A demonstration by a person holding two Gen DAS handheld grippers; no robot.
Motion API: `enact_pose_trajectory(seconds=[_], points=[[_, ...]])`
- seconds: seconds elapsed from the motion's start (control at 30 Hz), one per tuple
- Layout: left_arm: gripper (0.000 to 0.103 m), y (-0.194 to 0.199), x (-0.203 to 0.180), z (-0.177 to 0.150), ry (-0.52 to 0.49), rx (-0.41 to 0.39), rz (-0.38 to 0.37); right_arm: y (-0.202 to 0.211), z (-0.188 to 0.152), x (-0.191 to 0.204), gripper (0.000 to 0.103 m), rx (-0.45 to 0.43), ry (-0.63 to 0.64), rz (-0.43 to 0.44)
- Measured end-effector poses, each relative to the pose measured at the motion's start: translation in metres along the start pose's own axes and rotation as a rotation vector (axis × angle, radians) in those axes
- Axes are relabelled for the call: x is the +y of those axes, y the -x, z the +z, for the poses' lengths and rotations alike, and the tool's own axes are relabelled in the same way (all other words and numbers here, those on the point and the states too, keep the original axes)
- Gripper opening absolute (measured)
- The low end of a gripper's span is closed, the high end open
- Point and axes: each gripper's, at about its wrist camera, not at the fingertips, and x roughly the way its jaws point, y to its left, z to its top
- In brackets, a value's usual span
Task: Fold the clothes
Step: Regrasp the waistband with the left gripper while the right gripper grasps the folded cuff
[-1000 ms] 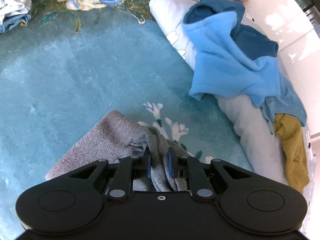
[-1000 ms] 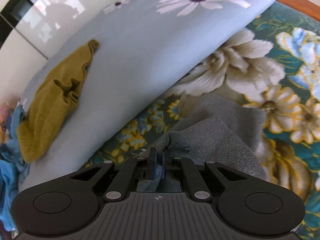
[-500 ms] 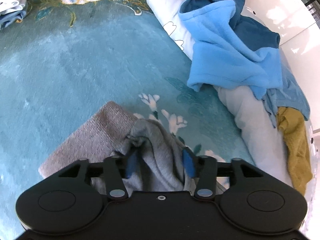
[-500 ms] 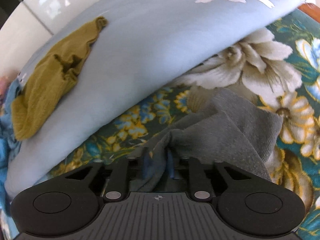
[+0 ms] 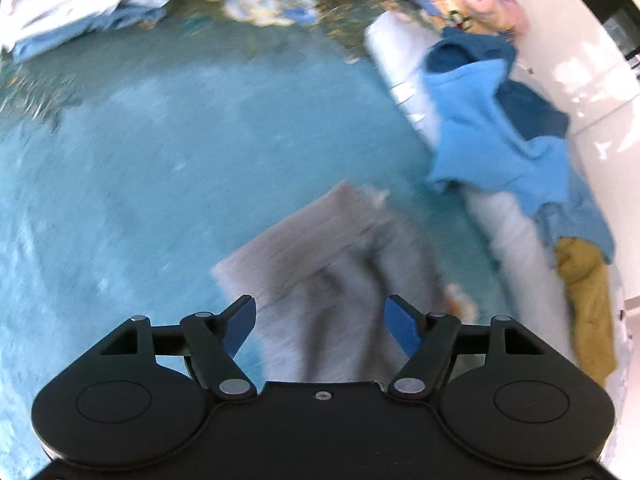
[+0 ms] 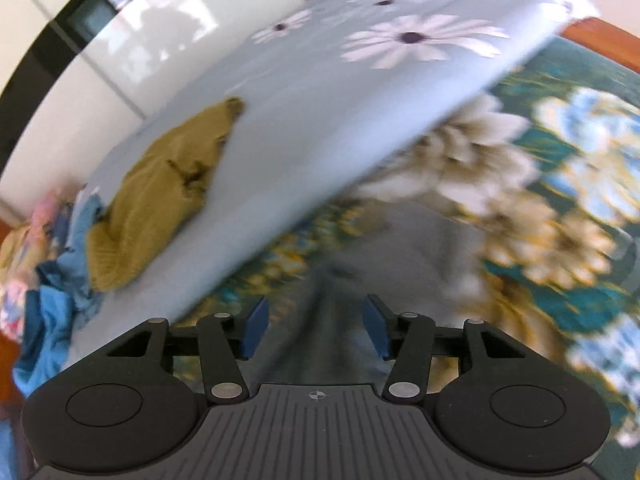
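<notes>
Both grippers drawn back, left gripper (image 5: 320, 322) and right gripper (image 6: 315, 326) newly parted, grey garment (image 5: 320, 256) released, seemingly folded, blurred.

A broad bare stretch of the plush teal floral blanket (image 5: 132, 184) is left open to the left of the folded grey knit garment (image 5: 320, 248). The right side is blocked by the long pale blue daisy-print pillow (image 6: 320, 112), on which the crumpled blue fleece garment (image 5: 488, 136) and mustard knit garment (image 6: 160, 192) are heaped.

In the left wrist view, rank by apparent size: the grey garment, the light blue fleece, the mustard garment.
1. Light blue fleece and grey garment: look about alike; the grey one is nearer the camera, blurred and partly hidden, so unranked.
2. Mustard garment: smallest.
</notes>
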Motion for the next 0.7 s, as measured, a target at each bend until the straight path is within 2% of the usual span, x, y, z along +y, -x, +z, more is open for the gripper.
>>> enact_pose_trajectory(seconds=[0.07, 0.17, 0.3, 0.47, 0.7], points=[[0.069, -0.008, 0.013, -0.01, 0.026, 0.017, -0.017, 0.008, -0.015, -0.017, 0.05, 0.007, -0.034, -0.04], [0.069, -0.022, 0.025, -0.022, 0.09, 0.05, -0.072, 0.008, -0.036, -0.035, 0.05, 0.04, -0.098, -0.046], [0.069, -0.036, 0.029, -0.025, 0.109, 0.079, -0.12, -0.007, -0.05, -0.044, 0.053, 0.053, -0.199, -0.011], [0.066, -0.045, 0.028, -0.019, 0.093, 0.023, -0.163, -0.032, -0.048, -0.049, 0.052, 0.032, -0.277, -0.02], [0.062, -0.052, 0.032, -0.02, 0.113, -0.019, -0.213, -0.057, -0.031, -0.051, 0.053, -0.008, -0.25, 0.012]])
